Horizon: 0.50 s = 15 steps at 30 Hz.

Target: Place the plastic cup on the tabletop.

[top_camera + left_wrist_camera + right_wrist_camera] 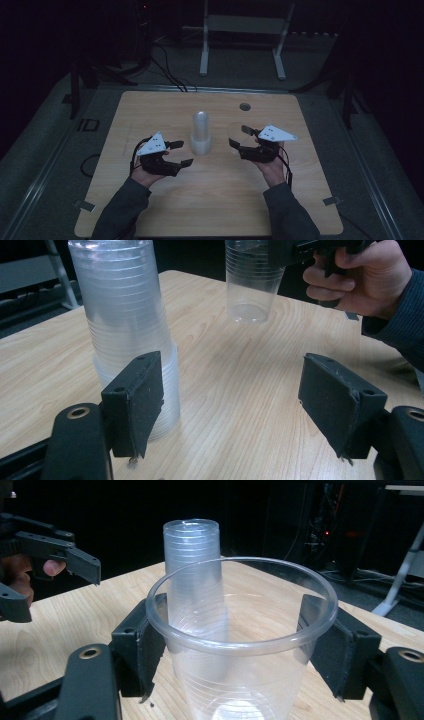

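High view frames a wooden surface (165, 210) in a dim room, with a stack of clear plastic cups (201, 133) standing upside down near its middle. To the right of the stack, the right hand-held gripper (239, 137) has its jaws clamped on the wall of a single clear cup (240, 645), one pad on each side just under the rim; the right gripper view looks straight into its open mouth, so the cup is carried upright. In the left gripper view that cup (252, 282) hangs clear of the wood with its base above the surface, which suggests it is being carried rather than set down. The grip low under the rim probably keeps the thin wall from buckling while leaving the mouth free. The left hand-held gripper (180, 153) sits just left of the stack with its jaws wide apart and nothing between them; one pad lies close beside the base of the stack (127, 335), a likely position for steadying it or for taking the next cup. A small round hole (245, 106) shows in the far part of the surface.
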Each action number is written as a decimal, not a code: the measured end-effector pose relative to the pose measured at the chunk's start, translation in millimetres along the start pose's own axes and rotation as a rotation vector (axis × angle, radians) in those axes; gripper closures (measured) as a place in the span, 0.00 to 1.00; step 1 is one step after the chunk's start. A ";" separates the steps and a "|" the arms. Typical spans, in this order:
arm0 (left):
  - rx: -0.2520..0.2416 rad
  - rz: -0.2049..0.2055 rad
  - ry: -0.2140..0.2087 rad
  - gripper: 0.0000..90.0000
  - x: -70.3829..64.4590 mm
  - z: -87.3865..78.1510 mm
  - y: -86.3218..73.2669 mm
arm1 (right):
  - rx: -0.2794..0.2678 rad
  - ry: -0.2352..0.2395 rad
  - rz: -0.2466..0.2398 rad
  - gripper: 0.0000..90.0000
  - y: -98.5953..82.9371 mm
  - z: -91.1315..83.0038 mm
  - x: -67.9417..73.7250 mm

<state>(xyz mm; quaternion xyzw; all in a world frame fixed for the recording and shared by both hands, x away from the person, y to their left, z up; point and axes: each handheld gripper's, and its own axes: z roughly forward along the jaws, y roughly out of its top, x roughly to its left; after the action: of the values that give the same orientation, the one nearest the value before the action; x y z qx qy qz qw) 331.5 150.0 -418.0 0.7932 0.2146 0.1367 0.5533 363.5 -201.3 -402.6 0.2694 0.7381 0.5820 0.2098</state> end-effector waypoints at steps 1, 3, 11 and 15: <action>0.000 0.001 0.000 0.29 0.0 0.1 0.0 | -0.003 -0.007 0.000 0.32 -0.8 -0.3 -0.1; 0.000 0.001 0.000 0.29 -0.1 0.3 0.0 | -0.006 -0.009 0.002 0.32 -1.5 -1.0 0.0; 0.000 0.001 0.001 0.29 -0.2 0.5 0.0 | -0.002 -0.005 0.000 0.32 -4.4 -1.6 -0.3; 0.001 0.000 0.001 0.29 -0.3 1.0 -0.1 | -0.001 0.000 0.005 0.32 -7.0 0.1 -0.2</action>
<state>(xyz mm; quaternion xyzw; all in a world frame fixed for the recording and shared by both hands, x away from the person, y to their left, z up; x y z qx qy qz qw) 331.7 149.1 -418.5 0.7934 0.2147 0.1370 0.5528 362.7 -202.5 -409.4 0.2711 0.7371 0.5828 0.2087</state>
